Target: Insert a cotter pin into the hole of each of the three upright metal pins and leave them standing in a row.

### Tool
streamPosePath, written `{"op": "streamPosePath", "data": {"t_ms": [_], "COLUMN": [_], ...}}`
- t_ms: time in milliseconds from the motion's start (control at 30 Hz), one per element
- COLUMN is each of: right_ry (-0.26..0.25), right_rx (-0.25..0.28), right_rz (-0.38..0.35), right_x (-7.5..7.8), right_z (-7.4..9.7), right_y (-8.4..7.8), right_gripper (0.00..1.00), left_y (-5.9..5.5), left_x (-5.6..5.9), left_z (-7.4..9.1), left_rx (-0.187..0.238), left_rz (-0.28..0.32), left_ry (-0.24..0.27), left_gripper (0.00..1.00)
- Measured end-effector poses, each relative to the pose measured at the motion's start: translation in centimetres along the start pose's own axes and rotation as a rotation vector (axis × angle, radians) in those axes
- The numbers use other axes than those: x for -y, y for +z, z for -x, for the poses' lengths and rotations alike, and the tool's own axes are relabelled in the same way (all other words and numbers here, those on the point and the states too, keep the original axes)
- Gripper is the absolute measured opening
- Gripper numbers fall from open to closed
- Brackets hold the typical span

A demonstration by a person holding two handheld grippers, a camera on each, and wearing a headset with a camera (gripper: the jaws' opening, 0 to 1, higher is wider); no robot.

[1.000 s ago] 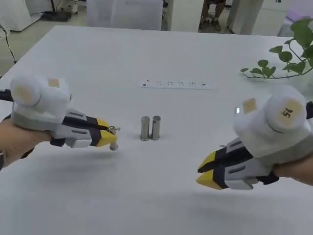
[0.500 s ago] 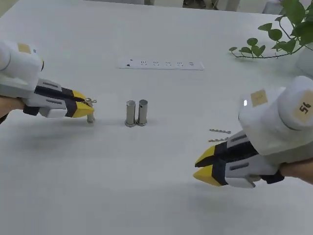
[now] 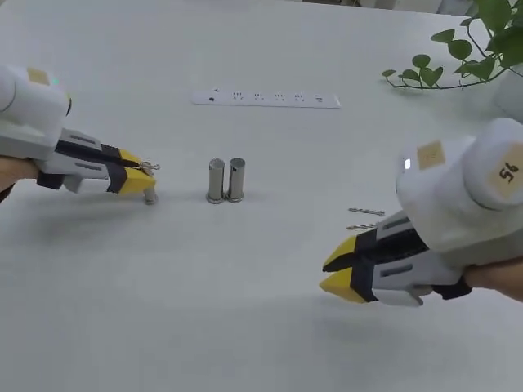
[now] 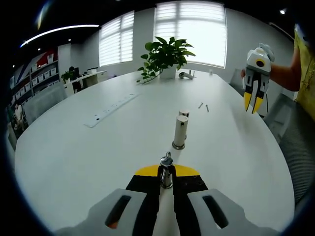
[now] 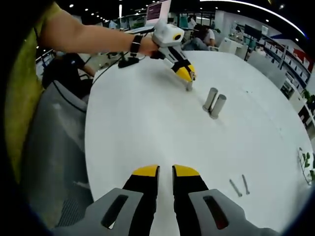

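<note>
Two bare metal pins [image 3: 216,180] [image 3: 236,179] stand upright side by side at mid-table; in the left gripper view they line up as a near pin [image 4: 179,132] and a far pin [image 4: 184,113]. My left gripper [image 3: 145,181] [image 4: 166,173] is shut on a third metal pin [image 3: 150,194] to their left. A cotter pin's ring [image 3: 149,168] [image 4: 167,160] sticks out at that pin's top. Two loose cotter pins [image 3: 365,212] [image 5: 235,187] lie on the table to the right. My right gripper [image 3: 331,273] [image 5: 166,171] hovers near them, narrowly open, with nothing between its fingers.
A white power strip [image 3: 265,98] lies behind the pins. A trailing green plant [image 3: 474,49] sits at the far right corner. The white table [image 3: 245,286] has bare room in front. A grey chair [image 5: 54,147] stands beside the table.
The head view has shifted. My left gripper, still shut on its pin, sits slightly further left of the standing pair than a second ago. The right gripper has hardly moved.
</note>
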State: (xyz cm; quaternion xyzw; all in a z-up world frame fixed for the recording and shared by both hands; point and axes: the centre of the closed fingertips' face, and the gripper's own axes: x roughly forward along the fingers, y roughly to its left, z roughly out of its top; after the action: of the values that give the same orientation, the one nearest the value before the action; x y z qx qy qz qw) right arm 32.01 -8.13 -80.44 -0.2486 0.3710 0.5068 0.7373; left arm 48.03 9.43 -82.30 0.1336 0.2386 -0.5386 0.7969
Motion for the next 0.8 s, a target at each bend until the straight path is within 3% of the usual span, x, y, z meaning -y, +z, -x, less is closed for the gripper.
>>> {"op": "streamPosePath", "data": {"t_ms": [467,800], "right_ry": [0.008,0.006], "right_rx": [0.000,0.000], "right_rz": [0.014,0.019], "right_x": [-0.43,-0.23], "right_z": [-0.34,-0.28], "right_y": [0.28,0.48], "right_gripper": [0.12,0.12], "left_y": [0.02,-0.12], "left_x": [0.55,0.94], "left_z": [0.32,0.15], "left_rx": [0.014,0.013], "left_rz": [0.024,0.007], "left_ry": [-0.006,-0.014], "left_gripper": [0.07,0.10]}}
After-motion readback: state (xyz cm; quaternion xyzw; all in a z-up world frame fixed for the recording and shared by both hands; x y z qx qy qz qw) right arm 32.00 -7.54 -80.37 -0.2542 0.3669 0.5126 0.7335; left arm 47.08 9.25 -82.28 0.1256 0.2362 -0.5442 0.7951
